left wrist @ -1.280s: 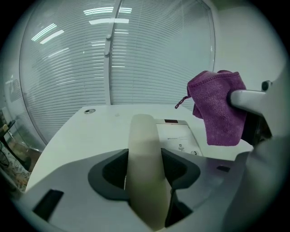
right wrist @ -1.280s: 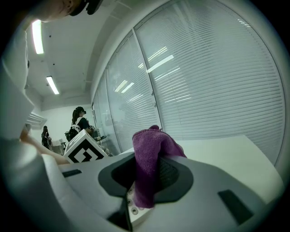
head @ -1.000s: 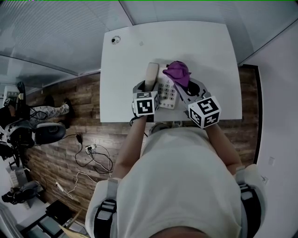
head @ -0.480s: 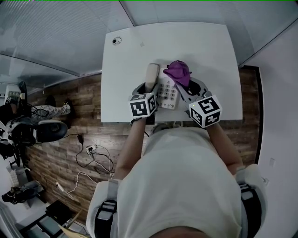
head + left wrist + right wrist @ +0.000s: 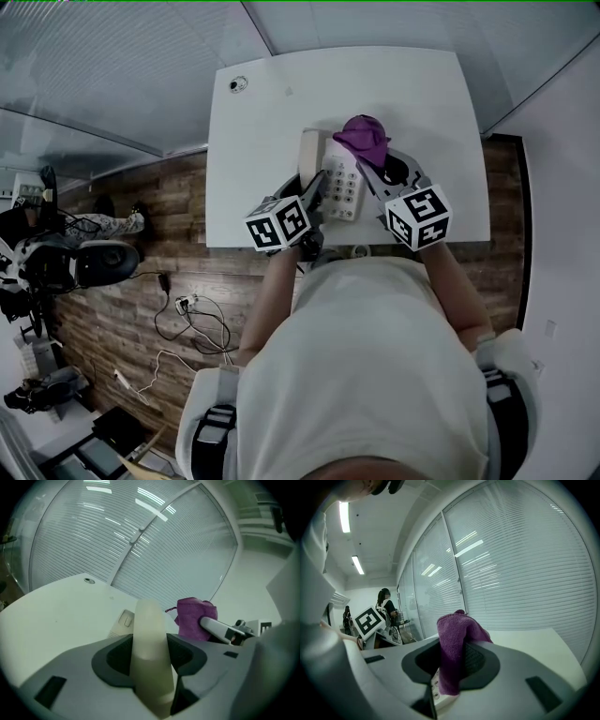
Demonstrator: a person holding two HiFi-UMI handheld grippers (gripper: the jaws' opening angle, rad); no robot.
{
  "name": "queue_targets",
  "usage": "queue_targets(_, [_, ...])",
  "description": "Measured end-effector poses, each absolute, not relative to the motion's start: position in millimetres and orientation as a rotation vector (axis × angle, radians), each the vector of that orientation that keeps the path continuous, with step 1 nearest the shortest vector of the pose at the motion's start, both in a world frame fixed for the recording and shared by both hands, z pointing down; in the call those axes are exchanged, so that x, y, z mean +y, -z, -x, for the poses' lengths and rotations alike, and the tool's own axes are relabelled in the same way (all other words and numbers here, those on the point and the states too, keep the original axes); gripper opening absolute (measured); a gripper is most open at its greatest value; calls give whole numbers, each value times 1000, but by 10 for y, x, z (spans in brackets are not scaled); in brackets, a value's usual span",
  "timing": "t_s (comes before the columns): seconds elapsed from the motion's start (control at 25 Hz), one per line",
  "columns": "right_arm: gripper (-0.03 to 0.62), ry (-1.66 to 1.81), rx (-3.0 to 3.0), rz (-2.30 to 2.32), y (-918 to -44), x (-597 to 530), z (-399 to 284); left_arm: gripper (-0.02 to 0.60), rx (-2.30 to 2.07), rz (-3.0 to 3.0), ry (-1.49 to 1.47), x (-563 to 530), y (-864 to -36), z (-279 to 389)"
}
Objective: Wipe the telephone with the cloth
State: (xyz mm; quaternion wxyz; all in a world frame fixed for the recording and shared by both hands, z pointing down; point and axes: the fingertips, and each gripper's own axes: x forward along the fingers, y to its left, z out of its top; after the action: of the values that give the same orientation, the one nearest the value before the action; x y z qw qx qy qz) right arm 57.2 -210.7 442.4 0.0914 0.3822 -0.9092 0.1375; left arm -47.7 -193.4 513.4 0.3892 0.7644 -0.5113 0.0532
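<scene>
Two parts of the telephone point(image 5: 342, 187) matter for the coming move: its keypad point(image 5: 343, 184), which sits on the white table point(image 5: 262, 112) close to the edge nearest the person, and its cream handset point(image 5: 308, 150), which lies just left of the keypad. The handset's long axis runs away from the person, parallel to the keypad's left side. The left gripper point(image 5: 313, 187) has the handset about mid-length. In the left gripper view its fingers stand wide and press on both flanks of the handset point(image 5: 149, 644), which tips upward from them. Whether it has fully cleared its cradle I cannot tell. The purple cloth point(image 5: 362, 137) is bunched at the far end of the keypad, on the side away from the handset. It is pinched in the fingers of the right gripper point(image 5: 380, 173). In the right gripper view a fold of the cloth point(image 5: 457, 653) stands between closed fingers and hangs below them, with keypad buttons showing just underneath. So the cloth lies to the right of the handset, with the keypad between them, and the right gripper is the nearer one to the keypad. My judgement is that the next stroke needs either the cloth drawn along the keypad toward the person, or the handset brought across so the cloth can run along its length.
</scene>
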Motion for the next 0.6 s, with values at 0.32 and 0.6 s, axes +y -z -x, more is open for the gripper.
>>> queue_targets(0.32, [95,-344,-2723,-1124,-4274,-2160,-584,222,-1152,-1984,98,-1788,-4849,283])
queue_targets(0.6, [95,-261,-2714,-1137,-4183,-2159,-685,222,-983,-2017,295,-1675,-4570,36])
